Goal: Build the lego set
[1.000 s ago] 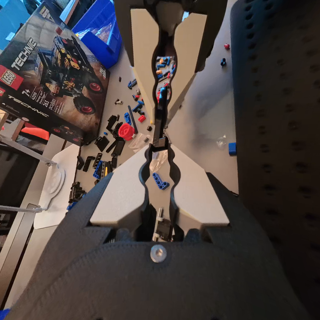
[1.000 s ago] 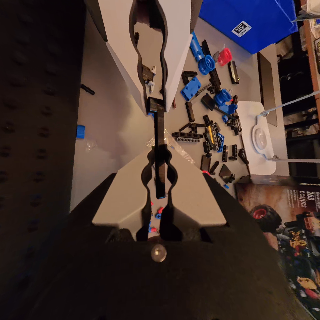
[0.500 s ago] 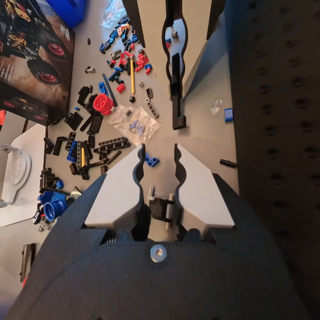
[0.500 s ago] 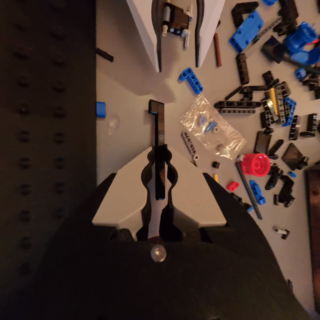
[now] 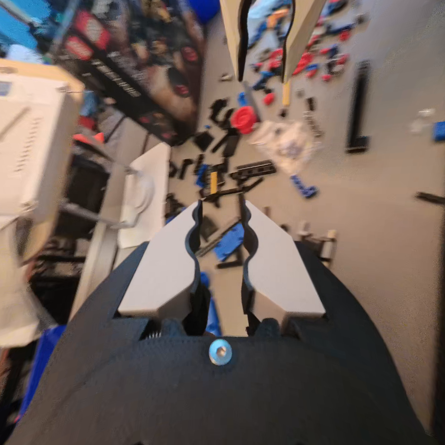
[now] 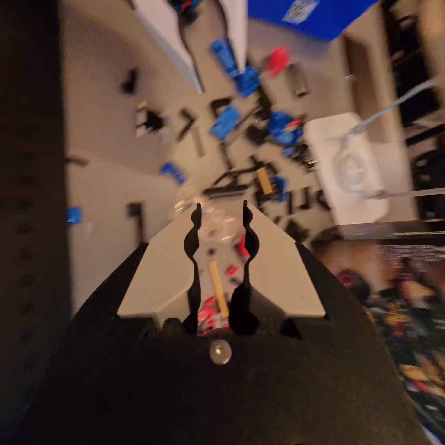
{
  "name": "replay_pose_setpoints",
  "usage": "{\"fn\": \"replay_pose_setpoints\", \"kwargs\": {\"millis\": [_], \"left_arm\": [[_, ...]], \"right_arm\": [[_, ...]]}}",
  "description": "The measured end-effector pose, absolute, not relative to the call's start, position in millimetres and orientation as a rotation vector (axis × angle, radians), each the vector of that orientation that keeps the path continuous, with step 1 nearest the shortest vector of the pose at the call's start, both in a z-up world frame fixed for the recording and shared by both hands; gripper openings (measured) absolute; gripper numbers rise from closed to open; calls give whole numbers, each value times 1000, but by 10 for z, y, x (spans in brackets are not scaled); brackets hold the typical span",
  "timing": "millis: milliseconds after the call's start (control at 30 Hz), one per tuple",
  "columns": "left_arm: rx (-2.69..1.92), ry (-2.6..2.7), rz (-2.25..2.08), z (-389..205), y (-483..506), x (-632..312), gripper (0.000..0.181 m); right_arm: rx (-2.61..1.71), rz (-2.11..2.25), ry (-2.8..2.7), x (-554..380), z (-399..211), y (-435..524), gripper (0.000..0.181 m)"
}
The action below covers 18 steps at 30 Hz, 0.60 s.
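Both views are motion-blurred. My left gripper (image 5: 221, 204) is open and empty above black and blue Lego pieces. My right gripper (image 6: 221, 207) is open and empty over a clear plastic bag (image 6: 204, 216). The long black L-shaped beam (image 5: 358, 108) lies loose on the grey table; the right wrist view shows it (image 6: 136, 216) left of my right fingers. The small black assembly with white pins (image 6: 149, 120) lies on the table, also seen in the left wrist view (image 5: 317, 243). Each gripper shows open at the top of the other's view, the right (image 5: 262, 77) and the left (image 6: 220, 77).
Loose pieces cover the table: a red wheel (image 5: 243, 119), a blue angled beam (image 5: 303, 187), a blue panel (image 6: 225, 122), a yellow axle (image 6: 218, 286). The set's box (image 5: 144, 72), a blue bin (image 6: 313, 16), a white stand base (image 6: 349, 168) and a dark perforated mat (image 6: 29, 192) border them.
My right gripper has opened and let go of the black L beam, which now lies on the table. The small assembly left my left jaws. Both grippers have drawn apart.
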<state>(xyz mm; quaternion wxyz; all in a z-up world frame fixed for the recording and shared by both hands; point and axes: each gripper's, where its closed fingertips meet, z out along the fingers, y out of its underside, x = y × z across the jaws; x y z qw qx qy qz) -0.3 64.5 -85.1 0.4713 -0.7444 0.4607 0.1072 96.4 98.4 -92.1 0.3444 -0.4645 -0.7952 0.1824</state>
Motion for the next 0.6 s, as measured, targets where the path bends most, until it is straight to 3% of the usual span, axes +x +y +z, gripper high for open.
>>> {"fn": "replay_pose_setpoints", "kwargs": {"millis": [200,400,600], "left_arm": [[-1808,909,615,-76,1180,-1058,28],[-1760,861,777,396,1770,-1829,25],[-1766,1013,846,241,2144,-2047,29]], "right_arm": [[-1200,391,-1815,-103,-128,1874,23],[-1170,337,-1642,-824,750,2939,57],[-1290,278,-1658,-1080,760,3861,68]]}}
